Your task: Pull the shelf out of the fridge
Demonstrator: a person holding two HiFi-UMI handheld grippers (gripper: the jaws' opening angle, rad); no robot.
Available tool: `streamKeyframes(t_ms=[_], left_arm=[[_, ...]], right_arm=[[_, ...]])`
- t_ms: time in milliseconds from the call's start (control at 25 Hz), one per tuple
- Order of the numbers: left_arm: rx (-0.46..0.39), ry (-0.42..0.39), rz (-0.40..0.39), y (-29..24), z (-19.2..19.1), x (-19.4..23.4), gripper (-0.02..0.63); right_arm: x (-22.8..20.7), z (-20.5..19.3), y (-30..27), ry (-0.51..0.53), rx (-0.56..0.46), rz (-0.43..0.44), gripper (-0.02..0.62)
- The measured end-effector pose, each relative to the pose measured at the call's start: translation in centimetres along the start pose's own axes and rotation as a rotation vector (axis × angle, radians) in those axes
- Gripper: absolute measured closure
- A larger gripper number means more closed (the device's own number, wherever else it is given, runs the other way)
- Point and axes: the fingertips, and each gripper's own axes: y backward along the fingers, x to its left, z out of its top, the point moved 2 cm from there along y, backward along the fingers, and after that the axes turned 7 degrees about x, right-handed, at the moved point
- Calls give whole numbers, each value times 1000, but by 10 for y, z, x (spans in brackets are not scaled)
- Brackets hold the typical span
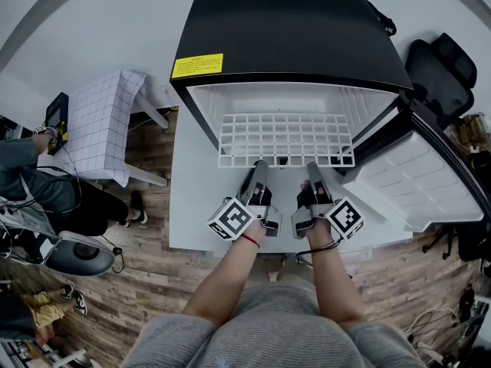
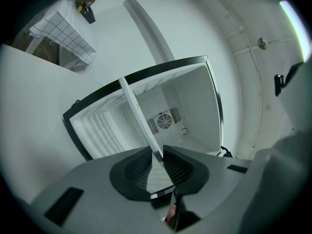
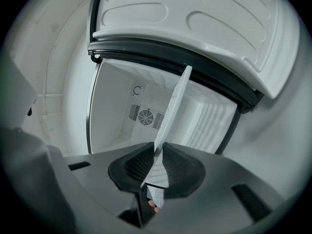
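Note:
A black mini fridge [image 1: 288, 29] stands open on a white platform [image 1: 188, 205], its door [image 1: 410, 179] swung out to the right. The white wire shelf [image 1: 284, 138] sticks partly out of the opening. My left gripper [image 1: 257, 165] is shut on the shelf's front edge left of centre, and my right gripper [image 1: 313, 166] is shut on it right of centre. In the left gripper view the shelf [image 2: 139, 116] runs edge-on between the ribbed pads [image 2: 139, 167] of the left gripper [image 2: 157, 159]. The right gripper view shows the shelf [image 3: 173, 108] pinched the same way in the right gripper [image 3: 157, 161].
A table with a white checked cloth [image 1: 103, 121] stands left of the fridge. A black office chair [image 1: 441, 71] is at the right. Another person sits at the far left [image 1: 31, 182]. The floor is wooden. A fan grille [image 2: 165, 121] shows on the fridge's back wall.

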Motion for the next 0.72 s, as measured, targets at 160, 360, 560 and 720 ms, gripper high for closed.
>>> streamKeyframes(t_ms=[160, 360, 560, 720], left_arm=[[6, -3, 3, 0, -1, 1, 526], [10, 6, 1, 3, -4, 1, 528], [9, 1, 8, 5, -4, 1, 528], [9, 7, 1, 5, -5, -1, 528]], right_arm=[[-1, 2, 0, 5, -2, -5, 534], [-3, -1, 4, 7, 3, -5, 534], [-2, -1, 6, 2, 2, -8, 534], [-2, -1, 7, 2, 2, -3, 535]])
